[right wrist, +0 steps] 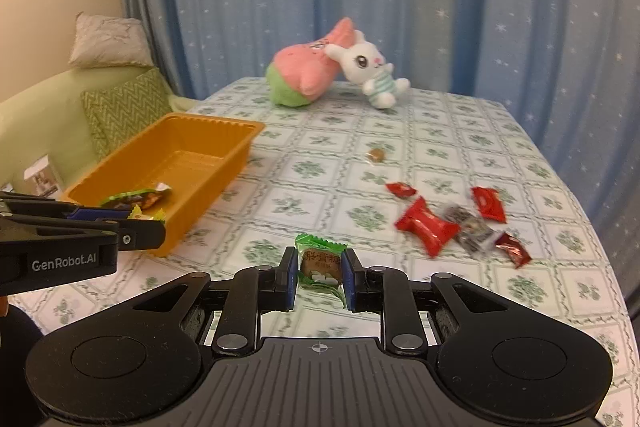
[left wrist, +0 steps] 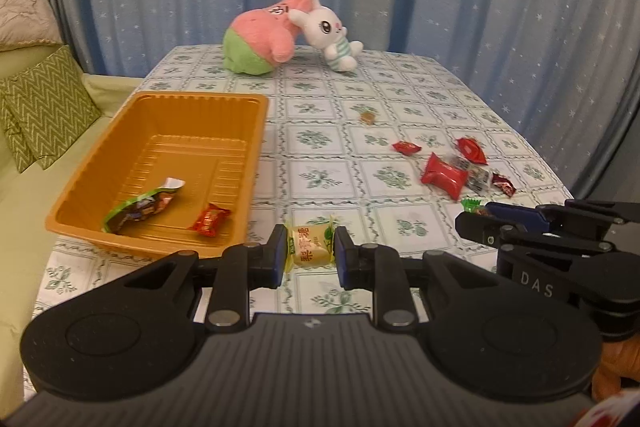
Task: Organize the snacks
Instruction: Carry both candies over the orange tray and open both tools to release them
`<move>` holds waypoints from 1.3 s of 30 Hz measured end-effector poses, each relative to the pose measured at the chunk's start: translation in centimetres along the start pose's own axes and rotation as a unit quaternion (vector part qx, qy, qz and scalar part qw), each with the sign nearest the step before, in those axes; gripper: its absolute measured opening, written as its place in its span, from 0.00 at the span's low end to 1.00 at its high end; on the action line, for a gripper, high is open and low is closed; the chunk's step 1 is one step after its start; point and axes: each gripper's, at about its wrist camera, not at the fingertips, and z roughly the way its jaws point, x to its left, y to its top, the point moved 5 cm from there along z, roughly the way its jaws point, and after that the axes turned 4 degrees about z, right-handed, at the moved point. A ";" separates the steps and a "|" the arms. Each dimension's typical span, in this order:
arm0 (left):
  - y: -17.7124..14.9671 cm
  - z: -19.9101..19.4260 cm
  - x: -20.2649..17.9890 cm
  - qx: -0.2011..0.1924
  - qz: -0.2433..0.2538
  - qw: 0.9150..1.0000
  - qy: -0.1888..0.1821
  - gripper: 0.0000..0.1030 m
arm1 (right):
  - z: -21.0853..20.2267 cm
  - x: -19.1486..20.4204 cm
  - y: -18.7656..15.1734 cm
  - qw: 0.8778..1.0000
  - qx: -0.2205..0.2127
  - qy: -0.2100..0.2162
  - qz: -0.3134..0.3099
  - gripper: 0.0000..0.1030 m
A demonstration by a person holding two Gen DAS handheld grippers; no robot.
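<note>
**A:** Jaws on both sides are closed on candy. A yellow candy (left wrist: 310, 242) is pinched in the left gripper (left wrist: 309, 253), long axis across the pads, twisted ends toward each finger. A green-wrapped candy (right wrist: 321, 264) is clamped in the right gripper (right wrist: 320, 277), wrapper tails sticking up and down.

**B:** Tray position relative to each?

**A:** Orange tray (left wrist: 256, 131) is seen ahead-left of the left gripper, near rim just beside the held candy. From the right wrist, the tray (right wrist: 244, 143) lies well to the left, with the left gripper (right wrist: 152, 227) between. Left is judged nearer.

**B:** Contents so far?

**A:** Two wrapped snacks are seen inside: a green-edged one (left wrist: 140, 207) and a red one (left wrist: 210, 221). Red candies (left wrist: 446, 173) lie loose on the tablecloth (left wrist: 320, 155) at right, plus a small brown one (left wrist: 367, 117) farther back.

**B:** So a short leftward carry over the rim is probably needed for the left; crossing risk for the right if both go together.
</note>
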 end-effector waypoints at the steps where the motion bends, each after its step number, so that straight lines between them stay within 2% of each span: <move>1: 0.0 -0.1 0.4 0.000 -0.002 1.000 0.001 0.21 | 0.1 0.4 0.1 1.000 0.000 0.003 -0.002 0.22; 20: 1.5 -0.2 9.7 0.002 -0.028 0.999 0.042 0.21 | 5.7 7.8 3.1 0.997 0.025 0.070 -0.010 0.23; 26: 2.0 0.7 12.3 0.005 -0.045 0.998 0.043 0.21 | 7.9 9.5 3.5 0.996 0.038 0.081 -0.011 0.23; 39: 2.5 3.4 15.8 0.022 -0.039 0.998 0.040 0.21 | 11.8 12.2 4.4 0.994 0.053 0.095 -0.015 0.23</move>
